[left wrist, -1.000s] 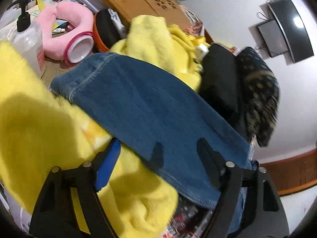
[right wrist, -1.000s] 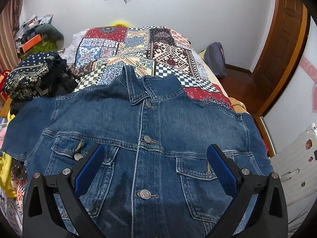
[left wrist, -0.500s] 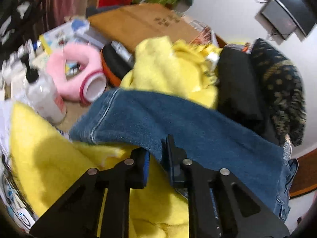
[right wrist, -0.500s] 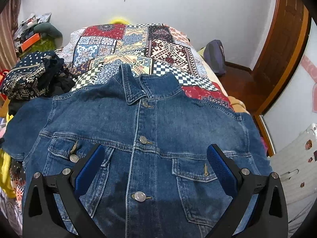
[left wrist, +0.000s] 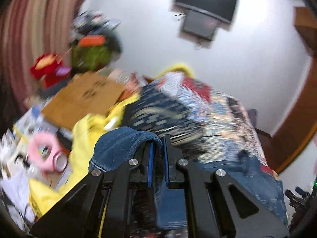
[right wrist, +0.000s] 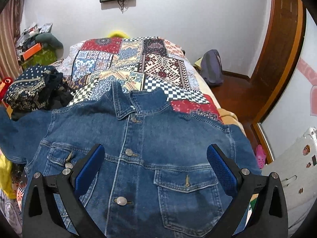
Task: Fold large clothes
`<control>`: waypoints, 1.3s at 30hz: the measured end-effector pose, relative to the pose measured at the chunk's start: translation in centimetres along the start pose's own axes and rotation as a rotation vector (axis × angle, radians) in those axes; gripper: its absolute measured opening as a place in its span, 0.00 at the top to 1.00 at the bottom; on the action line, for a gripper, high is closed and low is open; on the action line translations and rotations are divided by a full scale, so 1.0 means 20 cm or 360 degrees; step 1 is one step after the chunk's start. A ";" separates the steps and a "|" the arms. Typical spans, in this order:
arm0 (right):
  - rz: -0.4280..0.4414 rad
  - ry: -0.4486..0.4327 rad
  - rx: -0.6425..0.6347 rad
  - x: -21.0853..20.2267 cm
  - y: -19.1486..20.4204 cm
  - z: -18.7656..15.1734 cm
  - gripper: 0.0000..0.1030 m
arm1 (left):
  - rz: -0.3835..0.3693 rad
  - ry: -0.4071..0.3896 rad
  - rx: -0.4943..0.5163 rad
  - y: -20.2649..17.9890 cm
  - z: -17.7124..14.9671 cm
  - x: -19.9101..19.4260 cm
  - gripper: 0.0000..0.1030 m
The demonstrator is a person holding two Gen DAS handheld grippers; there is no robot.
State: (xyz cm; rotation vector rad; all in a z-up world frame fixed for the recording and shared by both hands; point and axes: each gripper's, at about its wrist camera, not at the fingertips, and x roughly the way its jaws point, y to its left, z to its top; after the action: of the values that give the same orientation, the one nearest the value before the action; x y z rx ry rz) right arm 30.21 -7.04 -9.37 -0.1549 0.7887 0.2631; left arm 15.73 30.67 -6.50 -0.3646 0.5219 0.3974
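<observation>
A blue denim jacket (right wrist: 150, 148) lies front up and buttoned on a patchwork bedspread (right wrist: 128, 63), collar toward the far wall. My right gripper (right wrist: 155, 162) is open and empty, hovering over the jacket's chest between its two pockets. My left gripper (left wrist: 158, 150) is shut on the jacket's left sleeve (left wrist: 120, 144), which drapes over the fingers and is lifted off the bed. The left wrist view is motion-blurred.
A dark patterned clothes pile (right wrist: 33, 89) lies at the bed's left edge. Yellow cloth (left wrist: 85, 130), a pink ring pillow (left wrist: 43, 150) and a cardboard box (left wrist: 85, 97) crowd the left side. A backpack (right wrist: 212, 69) and wooden door (right wrist: 285, 45) stand right.
My left gripper closed on the denim sleeve and lifted it, swinging up and right toward the bed. My right gripper drifted slightly over the jacket, staying open.
</observation>
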 end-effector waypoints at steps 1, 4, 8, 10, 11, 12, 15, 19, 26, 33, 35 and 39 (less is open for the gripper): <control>0.0002 -0.0012 0.0000 -0.01 -0.01 0.00 0.01 | -0.0038 -0.0025 0.0055 -0.10 0.03 -0.02 0.92; 0.0002 -0.0049 0.0007 -0.02 -0.05 0.02 0.01 | -0.0153 -0.0082 0.0180 -0.36 0.08 -0.06 0.92; 0.0001 -0.0088 0.0005 -0.03 -0.09 0.04 0.01 | -0.0308 -0.0097 0.0284 -0.67 0.12 -0.05 0.92; 0.0015 -0.0095 0.0006 -0.03 -0.11 0.05 0.01 | -0.0395 -0.0079 0.0337 -0.84 0.11 -0.01 0.92; 0.0021 -0.0096 0.0007 -0.03 -0.13 0.06 0.01 | -0.0420 -0.0066 0.0364 -0.91 0.11 0.01 0.92; 0.0026 -0.0096 0.0011 -0.03 -0.14 0.06 0.01 | -0.0447 -0.0051 0.0388 -0.98 0.09 0.03 0.92; 0.0048 -0.0082 0.0047 -0.01 -0.19 0.07 0.01 | -0.0533 0.0033 0.0460 -1.20 0.02 0.12 0.92; 0.0049 -0.0053 0.0098 0.01 -0.27 0.05 0.01 | -0.0612 0.0198 0.0557 -1.45 -0.11 0.28 0.92; -0.0017 0.0025 0.0129 0.07 -0.38 0.00 0.01 | -0.0723 0.0430 0.0746 -1.80 -0.44 0.45 0.92; -0.0064 0.0108 0.0121 0.12 -0.44 -0.07 0.01 | -0.0798 0.0618 0.0866 -1.90 -0.68 0.50 0.92; -0.0034 0.0127 0.0126 0.12 -0.45 -0.07 0.01 | -0.0773 0.0644 0.0890 -1.86 -0.71 0.48 0.92; 0.0039 0.0148 0.0081 0.14 -0.39 -0.06 0.01 | -0.0694 0.0668 0.0874 -1.72 -0.70 0.47 0.62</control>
State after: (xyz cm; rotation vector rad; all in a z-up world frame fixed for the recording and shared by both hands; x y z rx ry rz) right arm 33.50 -14.29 -11.83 -0.1102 0.8893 0.2603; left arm 33.11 -2.35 -14.88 -0.0179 0.9091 -0.2566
